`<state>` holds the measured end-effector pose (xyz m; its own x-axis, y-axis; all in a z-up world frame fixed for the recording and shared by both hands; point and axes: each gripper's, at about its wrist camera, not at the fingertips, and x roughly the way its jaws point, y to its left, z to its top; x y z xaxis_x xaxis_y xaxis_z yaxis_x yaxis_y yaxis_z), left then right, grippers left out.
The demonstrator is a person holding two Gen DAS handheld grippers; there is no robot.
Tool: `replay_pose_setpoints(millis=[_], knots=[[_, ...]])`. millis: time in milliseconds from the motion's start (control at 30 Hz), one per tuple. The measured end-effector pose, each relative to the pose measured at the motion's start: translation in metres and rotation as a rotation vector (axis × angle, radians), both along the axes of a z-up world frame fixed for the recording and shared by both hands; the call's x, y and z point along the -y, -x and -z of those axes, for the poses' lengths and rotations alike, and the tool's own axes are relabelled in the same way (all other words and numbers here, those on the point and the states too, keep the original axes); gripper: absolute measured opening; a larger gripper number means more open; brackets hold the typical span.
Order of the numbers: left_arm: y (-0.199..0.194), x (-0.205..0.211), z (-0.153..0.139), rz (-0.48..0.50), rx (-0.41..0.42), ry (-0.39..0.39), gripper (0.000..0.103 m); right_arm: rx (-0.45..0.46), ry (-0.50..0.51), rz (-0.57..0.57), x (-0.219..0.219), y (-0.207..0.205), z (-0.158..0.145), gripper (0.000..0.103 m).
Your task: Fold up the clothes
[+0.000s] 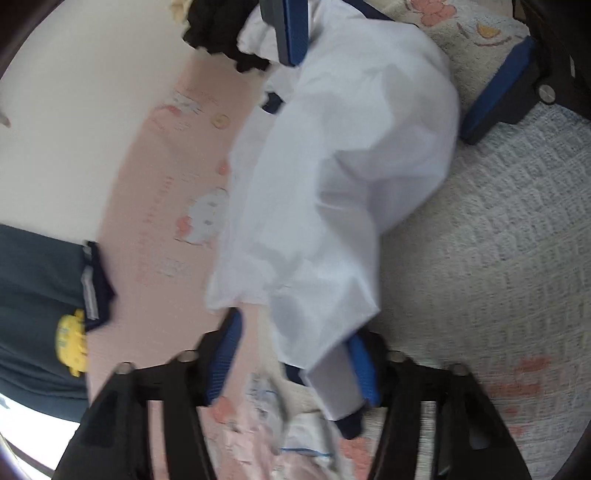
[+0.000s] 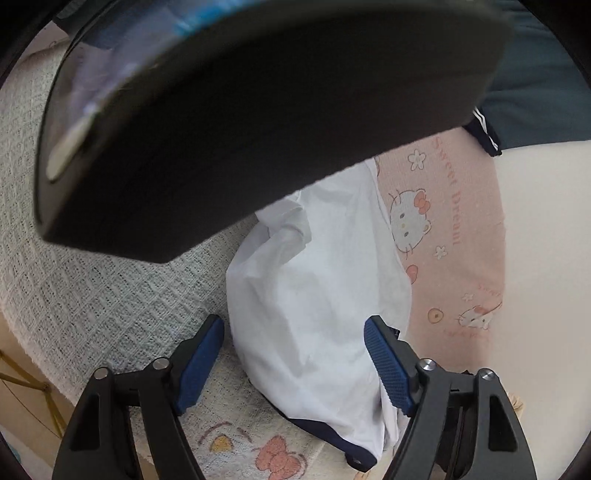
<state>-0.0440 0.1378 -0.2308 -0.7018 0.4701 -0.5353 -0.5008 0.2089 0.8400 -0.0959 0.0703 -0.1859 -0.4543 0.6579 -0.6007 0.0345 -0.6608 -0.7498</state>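
A crumpled white garment [image 1: 332, 177] with navy trim lies across a pink cartoon-print blanket [image 1: 166, 184] and a pale waffle-knit blanket [image 1: 498, 258]. My left gripper [image 1: 295, 354] is open, and a white sleeve end with a navy cuff [image 1: 351, 424] hangs between its blue pads, against the right one. At the far end of the garment, my right gripper [image 1: 395, 62] stands open and straddles it. In the right wrist view the right gripper [image 2: 295, 350] is open around the white garment [image 2: 317, 295]. The left gripper's black body [image 2: 258, 129] blocks the upper half there.
A black garment [image 1: 218, 33] lies beyond the white one. A person's dark teal top with a yellow print [image 1: 37, 314] is at the left, beside a navy piece with white stripes [image 1: 94, 288]. A plain white surface [image 2: 546, 258] borders the pink blanket [image 2: 454, 258].
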Motion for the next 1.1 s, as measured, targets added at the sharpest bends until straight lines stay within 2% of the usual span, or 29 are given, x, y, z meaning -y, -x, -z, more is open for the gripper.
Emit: replay_pose_setpoints(millis=[33, 67, 133, 233, 300, 367, 467, 533, 600, 733, 833, 933, 967, 1033, 1067, 1100], knots=[[0.001, -0.001, 0.004, -0.004, 0.035, 0.014, 0.008, 0.000, -0.006, -0.003, 0.000, 0.000, 0.001, 0.065], [-0.002, 0.000, 0.010, 0.006, 0.025, 0.019, 0.000, 0.000, -0.012, -0.006, 0.000, 0.000, 0.001, 0.064], [-0.009, 0.001, 0.019, 0.020, -0.034, 0.026, 0.000, 0.000, 0.035, 0.002, -0.004, 0.001, -0.001, 0.062], [-0.005, -0.003, 0.015, -0.022, 0.019, 0.020, 0.000, 0.000, 0.111, 0.015, -0.010, 0.002, -0.005, 0.048], [-0.002, -0.005, 0.011, -0.047, 0.061, 0.002, 0.000, 0.004, 0.166, 0.015, -0.013, 0.002, -0.007, 0.029], [0.000, -0.008, 0.010, -0.071, 0.080, -0.011, 0.000, 0.013, 0.211, 0.000, -0.014, 0.002, -0.009, 0.018], [0.001, -0.011, 0.009, -0.106, 0.102, -0.036, 0.000, 0.023, 0.188, -0.016, -0.012, 0.003, -0.009, 0.015], [0.004, -0.015, 0.006, -0.162, 0.148, -0.053, 0.000, 0.023, 0.191, -0.018, -0.013, 0.004, -0.011, 0.014], [0.008, -0.019, 0.001, -0.226, 0.201, -0.070, 0.000, 0.016, 0.209, -0.015, -0.016, 0.005, -0.014, 0.014], [0.027, -0.026, -0.017, -0.377, 0.381, -0.141, 0.002, -0.013, 0.292, 0.003, -0.030, 0.004, -0.026, 0.013], [0.034, -0.026, -0.027, -0.421, 0.385, -0.200, 0.003, -0.023, 0.335, 0.014, -0.037, 0.004, -0.034, 0.013], [0.036, -0.024, -0.037, -0.429, 0.386, -0.250, 0.003, -0.010, 0.326, 0.022, -0.040, 0.007, -0.039, 0.014], [0.036, -0.024, -0.039, -0.428, 0.382, -0.262, 0.003, -0.005, 0.315, 0.023, -0.040, 0.009, -0.041, 0.017], [0.037, -0.024, -0.044, -0.429, 0.383, -0.283, 0.003, -0.003, 0.292, 0.039, -0.050, 0.010, -0.042, 0.035], [0.037, -0.025, -0.045, -0.430, 0.394, -0.290, 0.003, -0.010, 0.281, 0.037, -0.051, 0.010, -0.044, 0.052], [0.037, -0.025, -0.046, -0.431, 0.404, -0.297, 0.003, -0.021, 0.269, 0.032, -0.050, 0.009, -0.046, 0.062]])
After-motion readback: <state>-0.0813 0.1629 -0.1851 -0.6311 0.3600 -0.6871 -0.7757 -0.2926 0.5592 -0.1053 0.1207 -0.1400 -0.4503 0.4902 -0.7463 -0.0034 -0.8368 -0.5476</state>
